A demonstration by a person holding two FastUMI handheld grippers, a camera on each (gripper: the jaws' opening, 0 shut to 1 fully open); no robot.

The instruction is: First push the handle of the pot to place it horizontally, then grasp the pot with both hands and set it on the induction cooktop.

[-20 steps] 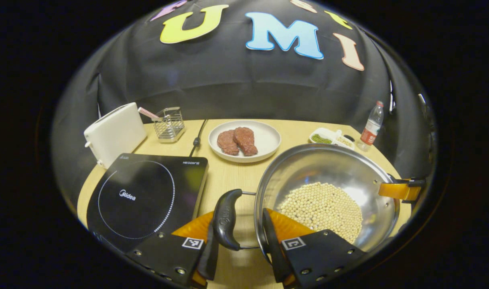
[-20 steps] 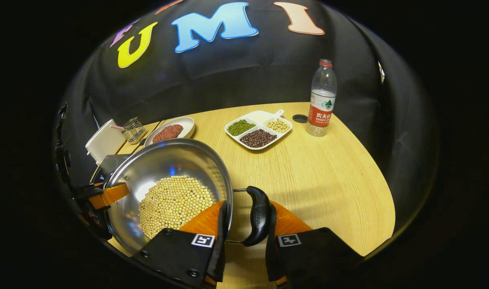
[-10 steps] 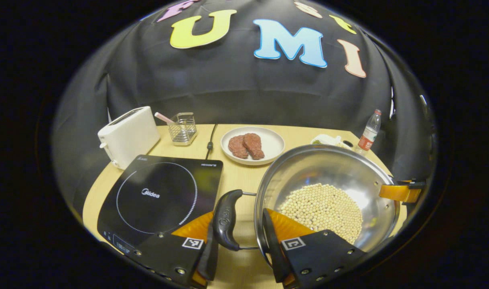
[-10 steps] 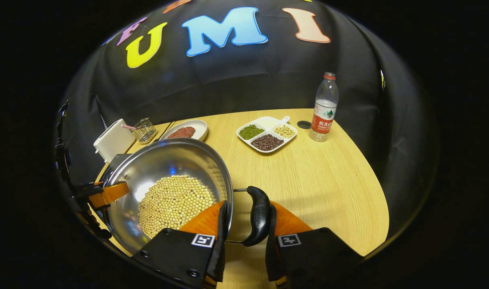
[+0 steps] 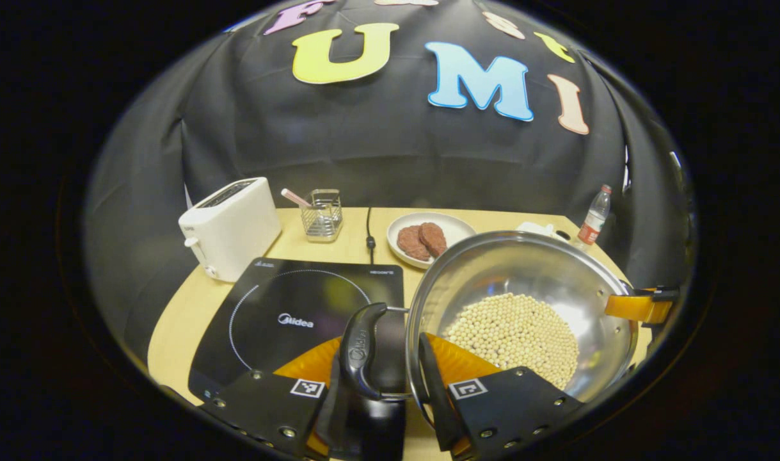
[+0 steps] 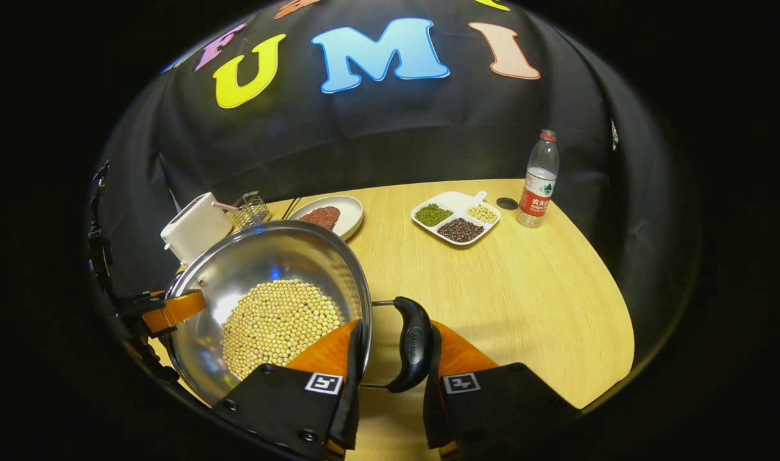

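A steel pot (image 5: 524,269) with soybeans (image 5: 514,333) in it hangs above the table, held by both side handles. My left gripper (image 5: 380,378) is shut across the pot's black left handle (image 5: 362,346) and rim, one finger inside the pot wall. That handle hovers over the near right corner of the black induction cooktop (image 5: 281,314). My right gripper (image 6: 393,368) is shut the same way on the right handle (image 6: 412,342) of the pot (image 6: 262,262). Across the pot, the right gripper (image 5: 639,306) and the left gripper (image 6: 166,310) show at opposite rims.
Behind the cooktop stand a white toaster (image 5: 233,224) and a wire basket (image 5: 321,214), with the cooktop's cable (image 5: 368,240). A plate with meat patties (image 5: 428,238) sits beyond the pot. A divided dish of beans (image 6: 457,218) and a water bottle (image 6: 538,182) stand at the far right.
Both grippers have carried the pot to the left. Its left handle, earlier over bare table beside the cooktop, now overlaps the cooktop's corner. The grips are unchanged.
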